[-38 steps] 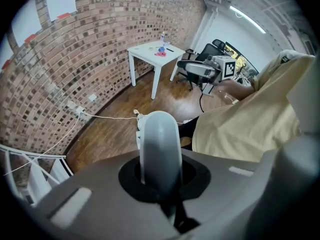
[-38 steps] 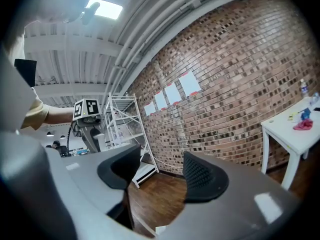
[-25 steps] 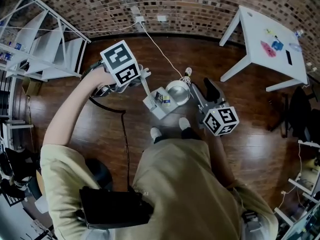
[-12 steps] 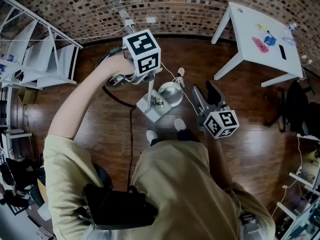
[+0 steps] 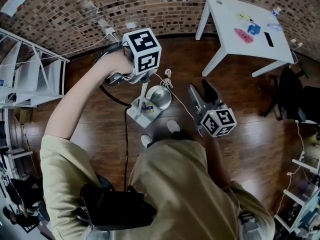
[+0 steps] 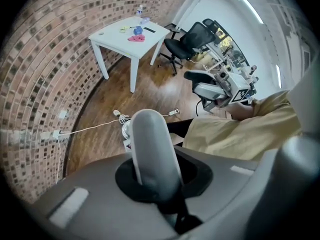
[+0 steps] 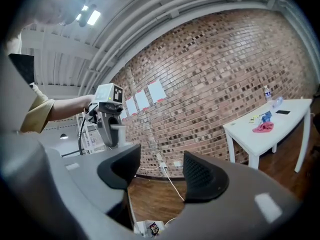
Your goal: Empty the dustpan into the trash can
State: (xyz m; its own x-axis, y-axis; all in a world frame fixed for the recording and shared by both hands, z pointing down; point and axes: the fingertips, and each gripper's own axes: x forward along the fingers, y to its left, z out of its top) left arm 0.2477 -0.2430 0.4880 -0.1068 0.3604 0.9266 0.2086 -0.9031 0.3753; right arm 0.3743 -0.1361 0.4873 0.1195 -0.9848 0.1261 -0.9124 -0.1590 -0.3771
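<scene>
Pinching hard with the left gripper point(image 6: 161, 184): pads closed on a long rounded grey plastic handle point(image 6: 150, 144), jaws just eased a hair wider but gripping all the same. Pointing steeply down, marker cube on top.

Following that handle down the head view to a boxy white dustpan point(image 5: 140, 112), scraps of coloured litter lying inside. Sitting right against the lower left side of a small round silver metal trash can point(image 5: 161, 98). Lifted or resting on the dark wooden floor point(image 5: 240, 134)? Cannot tell from here.

Over to the right gripper point(image 7: 160, 170): pads spread, a clear gap, nothing caught between them, only wall and floor showing through. Held about level, near the can on its right side in the head view, aimed away from the body towards the red-brown brick wall point(image 5: 165, 4).

Just below pan and can, a pair of white shoes point(image 5: 172, 126), toes close to both.

Beyond the can, a coiled white cable point(image 5: 167, 76) trailing off across the boards to the foot of the wall.

Further out, well apart at the upper right, a white square table point(image 5: 227, 14) with a pink cloth point(image 5: 243, 35) among small bits on top. Past that table in the left gripper view, a black office chair point(image 6: 187, 41).
</scene>
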